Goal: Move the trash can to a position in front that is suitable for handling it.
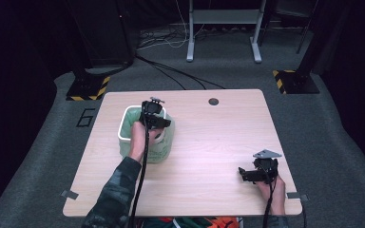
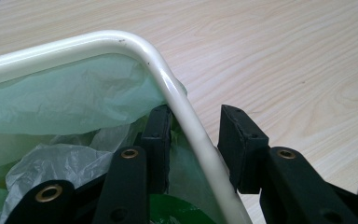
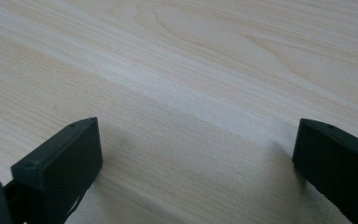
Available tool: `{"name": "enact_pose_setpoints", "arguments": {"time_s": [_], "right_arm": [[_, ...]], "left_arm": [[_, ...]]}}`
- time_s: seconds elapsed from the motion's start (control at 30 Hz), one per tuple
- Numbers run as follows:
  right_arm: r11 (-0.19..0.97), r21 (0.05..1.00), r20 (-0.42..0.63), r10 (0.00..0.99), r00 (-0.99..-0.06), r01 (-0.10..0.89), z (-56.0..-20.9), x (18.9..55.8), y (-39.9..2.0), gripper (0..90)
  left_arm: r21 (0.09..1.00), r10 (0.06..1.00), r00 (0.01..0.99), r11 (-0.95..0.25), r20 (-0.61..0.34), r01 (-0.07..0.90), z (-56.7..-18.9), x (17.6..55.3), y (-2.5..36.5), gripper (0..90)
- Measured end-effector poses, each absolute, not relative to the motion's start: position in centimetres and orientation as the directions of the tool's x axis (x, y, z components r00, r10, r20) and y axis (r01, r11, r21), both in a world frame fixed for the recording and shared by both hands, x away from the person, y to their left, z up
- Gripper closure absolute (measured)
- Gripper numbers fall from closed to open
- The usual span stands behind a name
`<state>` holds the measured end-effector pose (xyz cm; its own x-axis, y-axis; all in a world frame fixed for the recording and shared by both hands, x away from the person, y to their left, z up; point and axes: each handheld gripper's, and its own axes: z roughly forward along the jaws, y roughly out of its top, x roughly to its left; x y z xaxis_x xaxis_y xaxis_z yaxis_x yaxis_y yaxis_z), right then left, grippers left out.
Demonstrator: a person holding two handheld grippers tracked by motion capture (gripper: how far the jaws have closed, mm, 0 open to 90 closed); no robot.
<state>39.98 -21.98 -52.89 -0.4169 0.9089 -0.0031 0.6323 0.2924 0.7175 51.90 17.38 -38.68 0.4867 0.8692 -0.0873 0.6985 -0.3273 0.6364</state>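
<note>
straddling rim: left gripper [image 2: 193, 140], jaws part open, not pressing on white bin [image 2: 168, 86]
liner: green bag [image 2: 65, 100]
right gripper [image 3: 196, 154]: wide open, empty, over table [image 3: 191, 56]

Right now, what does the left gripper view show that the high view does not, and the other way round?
The left gripper view shows the left gripper up close: its jaws straddle the bin's white rim, one inside against the green bag liner, one outside, with a gap still visible on the outer side. The high view shows the whole table, the right gripper resting apart near the right edge, and the floor cables. Both show the white bin, its green liner and the wooden tabletop.
</note>
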Motion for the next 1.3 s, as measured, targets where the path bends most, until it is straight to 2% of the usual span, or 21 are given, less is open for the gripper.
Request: {"name": "enact_pose_setpoints", "arguments": {"time_s": [0.9,0.97,1.03,1.07,1.1,1.13,1.23,1.3], "right_arm": [[0.294,0.718,-0.004,0.908,-0.418,0.631,-52.9,40.0,-22.0,0.5],[0.294,0.718,-0.003,0.908,-0.419,0.631,-52.9,40.0,-22.0,0.6],[0.294,0.718,-0.003,0.907,-0.420,0.631,-52.9,40.0,-22.0,0.6],[0.294,0.718,-0.003,0.907,-0.420,0.631,-52.9,40.0,-22.0,0.6],[0.295,0.718,-0.003,0.907,-0.421,0.631,-52.9,40.0,-22.0,0.7],[0.294,0.718,-0.002,0.907,-0.421,0.630,-52.9,40.0,-22.0,0.7],[0.294,0.718,-0.002,0.907,-0.421,0.631,-52.9,40.0,-22.0,0.7],[0.295,0.718,-0.003,0.907,-0.421,0.630,-52.9,40.0,-22.0,0.7]], "left_arm": [[0.603,0.848,0.526,-0.391,-0.058,0.696,-38.7,53.6,12.0,60.7],[0.597,0.844,0.534,-0.401,-0.054,0.695,-38.7,53.6,11.8,54.6],[0.596,0.844,0.534,-0.402,-0.055,0.696,-38.7,53.6,11.8,44.9],[0.596,0.843,0.536,-0.402,-0.055,0.695,-38.7,53.7,11.9,44.9],[0.598,0.843,0.534,-0.398,-0.060,0.696,-38.6,53.6,12.0,39.6],[0.607,0.842,0.535,-0.390,-0.070,0.693,-38.4,53.5,12.4,30.1],[0.618,0.839,0.539,-0.388,-0.070,0.684,-38.0,53.3,12.9,21.3],[0.631,0.836,0.545,-0.386,-0.070,0.673,-37.6,53.0,13.4,18.8]]}}
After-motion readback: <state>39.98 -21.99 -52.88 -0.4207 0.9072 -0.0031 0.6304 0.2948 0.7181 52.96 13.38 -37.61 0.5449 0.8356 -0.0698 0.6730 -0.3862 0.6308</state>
